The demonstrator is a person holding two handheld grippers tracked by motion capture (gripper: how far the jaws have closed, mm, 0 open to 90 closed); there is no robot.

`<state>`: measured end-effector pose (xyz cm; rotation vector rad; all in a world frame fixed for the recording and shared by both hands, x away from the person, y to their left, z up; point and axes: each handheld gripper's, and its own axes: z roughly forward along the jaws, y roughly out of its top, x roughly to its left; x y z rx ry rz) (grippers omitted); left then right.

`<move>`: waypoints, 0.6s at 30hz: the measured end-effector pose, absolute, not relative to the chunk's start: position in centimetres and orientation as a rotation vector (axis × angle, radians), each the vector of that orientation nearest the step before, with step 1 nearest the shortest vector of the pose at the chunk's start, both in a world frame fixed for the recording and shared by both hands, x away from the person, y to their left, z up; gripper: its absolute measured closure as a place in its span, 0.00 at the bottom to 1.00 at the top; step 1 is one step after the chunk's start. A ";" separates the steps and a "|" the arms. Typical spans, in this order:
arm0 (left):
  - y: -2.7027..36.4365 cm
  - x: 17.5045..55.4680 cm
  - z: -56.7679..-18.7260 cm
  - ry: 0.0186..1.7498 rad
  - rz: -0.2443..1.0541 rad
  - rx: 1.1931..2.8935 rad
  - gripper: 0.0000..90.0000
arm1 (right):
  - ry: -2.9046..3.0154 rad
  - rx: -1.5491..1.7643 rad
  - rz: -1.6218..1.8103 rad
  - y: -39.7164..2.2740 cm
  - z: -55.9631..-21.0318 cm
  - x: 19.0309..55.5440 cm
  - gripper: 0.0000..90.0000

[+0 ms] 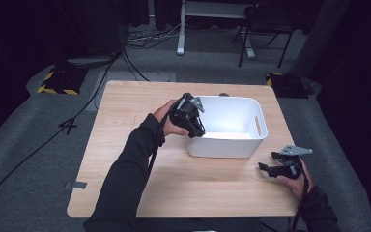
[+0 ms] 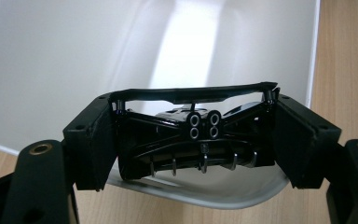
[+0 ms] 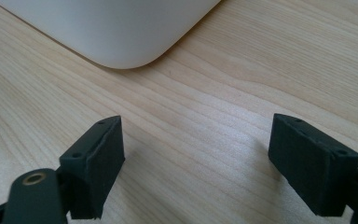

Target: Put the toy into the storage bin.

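Here the left gripper [image 1: 196, 126] hangs over the near left corner of a white bin [image 1: 244, 140], which stands on the wooden tabletop [image 1: 135, 164] toward its far right part, its long side running parallel to the far edge; in the left gripper view the jaws are clamped on a black plastic part [image 2: 196, 135], a flat, glossy piece with crossed ribs, four small round sockets at its middle and a row of short metal pins along its lower side; the pads press on its two ends, and it hangs level above the bin's pale inside, just over the curved rim [image 2: 205, 193]; what the part is I cannot tell. The left hand [image 1: 169, 121] grips the tool from the left side of the bin, the sleeve [image 1: 125, 183] reaching in from the near edge. The right gripper [image 1: 270, 169] rests low near the near right corner of the tabletop, just beside the bin's near right corner but apart from it; its jaws stand wide apart with only bare wood between them, and the bin's rounded corner [image 3: 121, 46] lies ahead of them in the right gripper view.
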<state>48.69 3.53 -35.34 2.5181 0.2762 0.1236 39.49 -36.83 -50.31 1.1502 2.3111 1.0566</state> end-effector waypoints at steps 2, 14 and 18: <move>3.5 48.7 -35.5 0.297 0.113 2.506 0.27 | 2.311 1.150 1.056 -36.8 -50.3 39.5 0.21; 3.2 48.9 -36.5 0.341 0.101 2.525 0.27 | 2.318 1.141 1.048 -36.8 -50.3 39.5 0.21; 3.2 48.9 -36.5 0.349 0.120 2.525 0.27 | 2.319 1.140 1.047 -36.8 -50.3 39.5 0.21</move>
